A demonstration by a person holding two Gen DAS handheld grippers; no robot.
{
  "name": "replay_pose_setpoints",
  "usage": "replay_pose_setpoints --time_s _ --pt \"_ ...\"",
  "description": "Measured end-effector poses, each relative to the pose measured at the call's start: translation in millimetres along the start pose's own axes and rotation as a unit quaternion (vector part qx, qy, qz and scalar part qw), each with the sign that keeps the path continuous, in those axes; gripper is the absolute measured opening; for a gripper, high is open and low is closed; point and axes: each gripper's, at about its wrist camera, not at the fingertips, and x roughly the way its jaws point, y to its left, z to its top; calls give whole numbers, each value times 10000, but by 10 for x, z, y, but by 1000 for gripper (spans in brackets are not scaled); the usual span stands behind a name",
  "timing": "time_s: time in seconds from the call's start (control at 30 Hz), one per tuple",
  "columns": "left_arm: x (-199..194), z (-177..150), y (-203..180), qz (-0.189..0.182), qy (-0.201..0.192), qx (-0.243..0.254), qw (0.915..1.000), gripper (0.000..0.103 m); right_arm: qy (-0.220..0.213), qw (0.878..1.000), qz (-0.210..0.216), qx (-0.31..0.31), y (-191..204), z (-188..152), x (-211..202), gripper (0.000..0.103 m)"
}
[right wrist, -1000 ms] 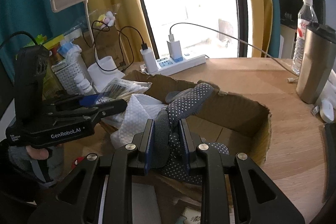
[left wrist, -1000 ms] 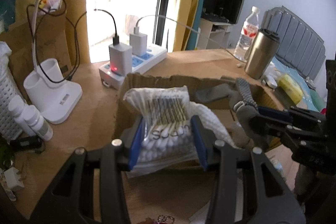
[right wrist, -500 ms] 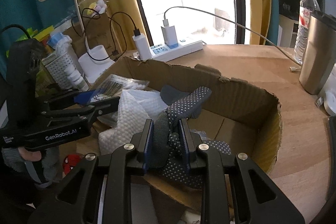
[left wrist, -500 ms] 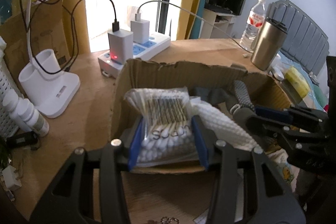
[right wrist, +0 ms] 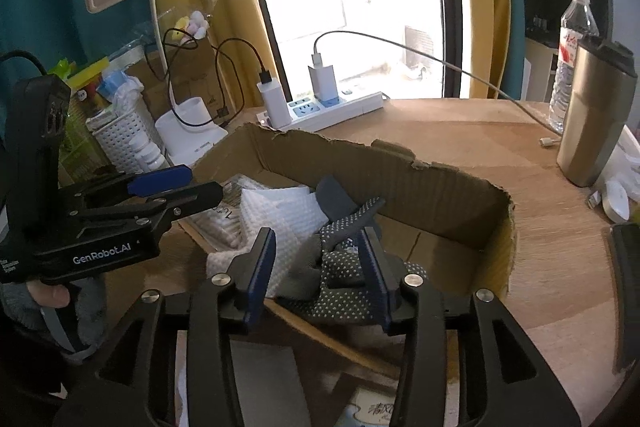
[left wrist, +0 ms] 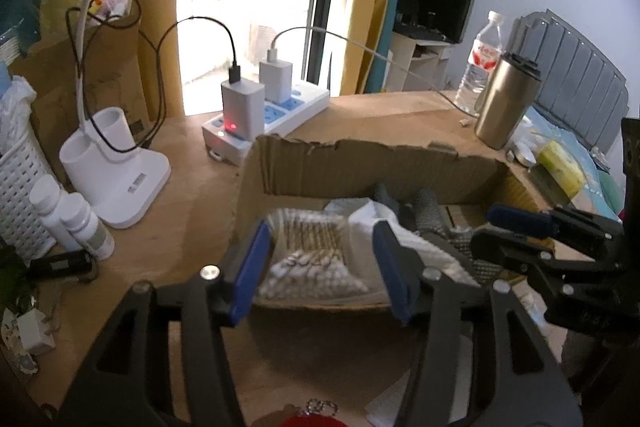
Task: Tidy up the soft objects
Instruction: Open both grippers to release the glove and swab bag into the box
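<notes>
An open cardboard box (left wrist: 360, 151) (right wrist: 400, 163) stands on the wooden desk. My left gripper (left wrist: 320, 267) (right wrist: 188, 187) hangs over its near left edge with its jaws opening. A clear bag of cotton swabs (left wrist: 312, 255) lies in the box between them, free of the blue pads. A white textured cloth (left wrist: 384, 227) (right wrist: 280, 215) lies beside the bag. My right gripper (right wrist: 318, 271) (left wrist: 516, 227) is over the near right part of the box, its jaws also opening. The grey dotted glove (right wrist: 344, 267) (left wrist: 430, 211) rests in the box between them, no longer squeezed.
A power strip (left wrist: 272, 115) (right wrist: 332, 107) with two chargers and trailing cables lies behind the box. A white lamp base (left wrist: 116, 171), small bottles (left wrist: 76, 223) and a white basket (left wrist: 16, 187) stand left. A steel tumbler (left wrist: 506, 99) (right wrist: 592, 115) and water bottle (left wrist: 484, 59) (right wrist: 574, 39) stand right.
Both grippers' jaws have spread apart. The swab bag has left the left pads and dropped into the box. The glove has slumped down out of the right pads.
</notes>
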Motion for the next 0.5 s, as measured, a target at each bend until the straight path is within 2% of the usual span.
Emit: replay_pose_setpoints --time_s 0.5 --pt "-375 -81 -118 -73 -272 120 9995 62 -254 9996 -145 65 56 -97 -328 58"
